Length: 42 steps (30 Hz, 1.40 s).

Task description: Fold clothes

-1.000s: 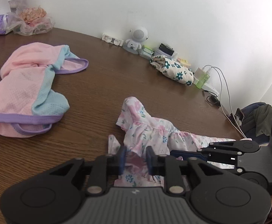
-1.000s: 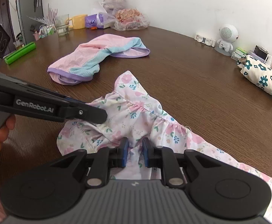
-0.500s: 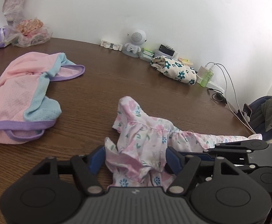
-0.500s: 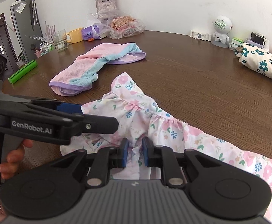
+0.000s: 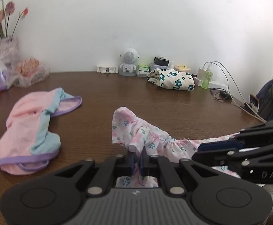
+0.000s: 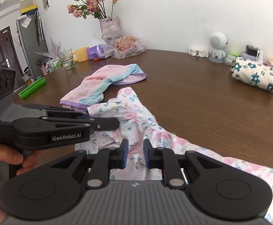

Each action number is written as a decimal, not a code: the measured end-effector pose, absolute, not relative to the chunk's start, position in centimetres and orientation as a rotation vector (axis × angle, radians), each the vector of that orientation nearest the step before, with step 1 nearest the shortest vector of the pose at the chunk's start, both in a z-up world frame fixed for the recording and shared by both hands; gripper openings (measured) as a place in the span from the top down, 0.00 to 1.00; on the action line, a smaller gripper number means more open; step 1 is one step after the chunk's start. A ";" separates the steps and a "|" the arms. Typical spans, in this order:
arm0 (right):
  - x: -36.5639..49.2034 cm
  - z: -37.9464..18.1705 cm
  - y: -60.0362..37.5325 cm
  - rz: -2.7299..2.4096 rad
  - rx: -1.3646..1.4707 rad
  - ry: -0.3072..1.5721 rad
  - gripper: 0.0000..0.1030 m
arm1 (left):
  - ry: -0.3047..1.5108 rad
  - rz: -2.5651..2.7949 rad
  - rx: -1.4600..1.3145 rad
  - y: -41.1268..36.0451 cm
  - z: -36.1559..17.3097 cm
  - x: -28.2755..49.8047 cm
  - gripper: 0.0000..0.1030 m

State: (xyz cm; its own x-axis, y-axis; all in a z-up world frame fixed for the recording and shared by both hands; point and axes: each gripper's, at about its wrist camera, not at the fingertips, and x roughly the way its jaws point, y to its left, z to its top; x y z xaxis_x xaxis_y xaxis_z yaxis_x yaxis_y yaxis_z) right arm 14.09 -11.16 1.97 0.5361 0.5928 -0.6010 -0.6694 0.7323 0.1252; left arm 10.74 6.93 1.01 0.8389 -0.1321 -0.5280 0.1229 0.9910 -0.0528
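Floral dress (image 5: 145,138) lay bunched on brown table (image 5: 174,108), pinched tight by left gripper (image 5: 136,162). Right gripper (image 6: 134,154) gaped over cloth, maybe just touching. Mid-fold, probably; needed spreading flat next.

left wrist view: low over the brown table (image 5: 174,112), close behind its own fingers, facing the white back wall. right wrist view: same low, close stance, angled left toward the vase (image 6: 109,23). shared: floral garment (image 5: 136,133), pink garment (image 6: 106,82), speaker figure (image 5: 128,61).
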 end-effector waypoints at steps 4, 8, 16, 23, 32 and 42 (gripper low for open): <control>13.6 2.6 -14.3 0.684 -0.185 0.658 0.82 | 0.497 -0.131 0.220 2.9 1.5 10.0 0.96; 14.1 1.7 -17.3 0.606 -0.171 0.704 0.82 | 0.432 -0.134 0.468 -1.5 1.9 9.3 0.96; 15.3 -0.7 -19.2 0.625 -0.070 0.763 0.82 | 0.376 -0.160 0.738 -8.9 0.7 6.7 0.93; 15.2 1.0 -23.1 0.647 0.075 0.715 0.82 | 0.481 -0.233 0.709 -11.9 -1.0 7.8 0.90; 15.2 4.2 -23.1 0.806 0.049 0.624 0.82 | 0.527 -0.293 0.694 -13.1 -2.1 8.6 0.85; 19.6 -1.1 -22.9 0.682 0.051 0.848 0.83 | 0.494 -0.520 0.394 -7.6 2.4 6.3 0.56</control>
